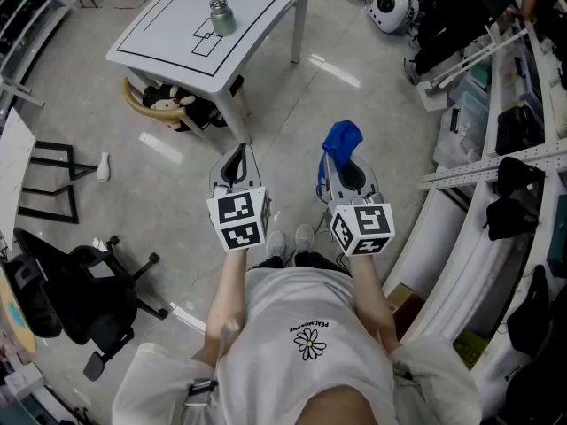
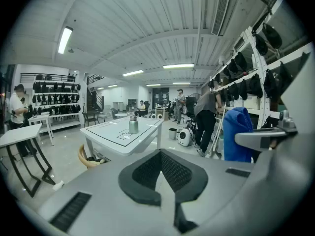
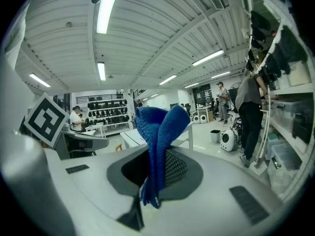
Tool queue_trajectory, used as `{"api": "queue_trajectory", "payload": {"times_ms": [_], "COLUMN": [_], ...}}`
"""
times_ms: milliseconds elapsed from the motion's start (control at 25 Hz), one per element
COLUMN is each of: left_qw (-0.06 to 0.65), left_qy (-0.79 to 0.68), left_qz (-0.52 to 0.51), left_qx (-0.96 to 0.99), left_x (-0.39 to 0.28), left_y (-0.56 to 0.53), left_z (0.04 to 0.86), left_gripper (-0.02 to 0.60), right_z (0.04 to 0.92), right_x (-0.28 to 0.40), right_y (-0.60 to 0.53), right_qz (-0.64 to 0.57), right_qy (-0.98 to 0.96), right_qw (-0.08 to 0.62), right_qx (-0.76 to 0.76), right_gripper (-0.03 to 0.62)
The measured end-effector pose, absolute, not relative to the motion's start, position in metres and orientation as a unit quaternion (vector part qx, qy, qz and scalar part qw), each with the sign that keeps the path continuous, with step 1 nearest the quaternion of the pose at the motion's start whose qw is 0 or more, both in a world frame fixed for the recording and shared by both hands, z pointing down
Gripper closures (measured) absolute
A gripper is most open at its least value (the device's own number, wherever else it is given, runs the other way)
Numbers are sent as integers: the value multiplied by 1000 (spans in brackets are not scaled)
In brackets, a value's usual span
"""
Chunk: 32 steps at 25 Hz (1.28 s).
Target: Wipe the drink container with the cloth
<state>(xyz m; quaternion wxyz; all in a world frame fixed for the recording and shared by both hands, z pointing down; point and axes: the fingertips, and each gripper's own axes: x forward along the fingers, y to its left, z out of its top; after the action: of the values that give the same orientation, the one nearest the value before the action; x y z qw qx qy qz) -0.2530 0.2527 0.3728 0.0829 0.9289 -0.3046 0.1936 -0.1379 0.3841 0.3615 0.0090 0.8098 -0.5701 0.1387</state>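
A small metal drink container [image 1: 221, 17] stands on the white table [image 1: 168, 42] at the far side of the room; the left gripper view shows the container [image 2: 133, 125] on that table [image 2: 113, 141] too. My left gripper [image 1: 236, 161] is shut with nothing in it and hangs well short of the table. My right gripper [image 1: 340, 159] is shut on a blue cloth [image 1: 341, 140], which stands up folded between its jaws [image 3: 158, 132]. The left gripper view catches the cloth [image 2: 237, 134] at its right.
A basket with stuffed toys [image 1: 168, 106] sits under the table. A black office chair [image 1: 93, 295] stands at lower left. White shelving with dark bags [image 1: 509, 166] runs along the right. A white robot vacuum [image 1: 390, 7] and people [image 2: 205, 117] are further off.
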Motion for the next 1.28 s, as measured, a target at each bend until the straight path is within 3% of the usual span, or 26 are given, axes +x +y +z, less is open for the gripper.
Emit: {"api": "queue_trajectory", "payload": {"times_ms": [680, 1280], "left_qw": [64, 39], "left_qy": [-309, -331], "left_qz": [190, 160], "left_qx": [930, 929], "left_x": [-200, -50], "left_y": [276, 97], "left_z": [379, 380], "left_gripper": [584, 584], "right_z": [373, 377], "right_x": [-89, 61], "right_y": [398, 213], "right_qz": [129, 114], "right_qy": [-598, -625], "right_qw": [-31, -14], "right_qx": [791, 772], "right_gripper": [553, 553]}}
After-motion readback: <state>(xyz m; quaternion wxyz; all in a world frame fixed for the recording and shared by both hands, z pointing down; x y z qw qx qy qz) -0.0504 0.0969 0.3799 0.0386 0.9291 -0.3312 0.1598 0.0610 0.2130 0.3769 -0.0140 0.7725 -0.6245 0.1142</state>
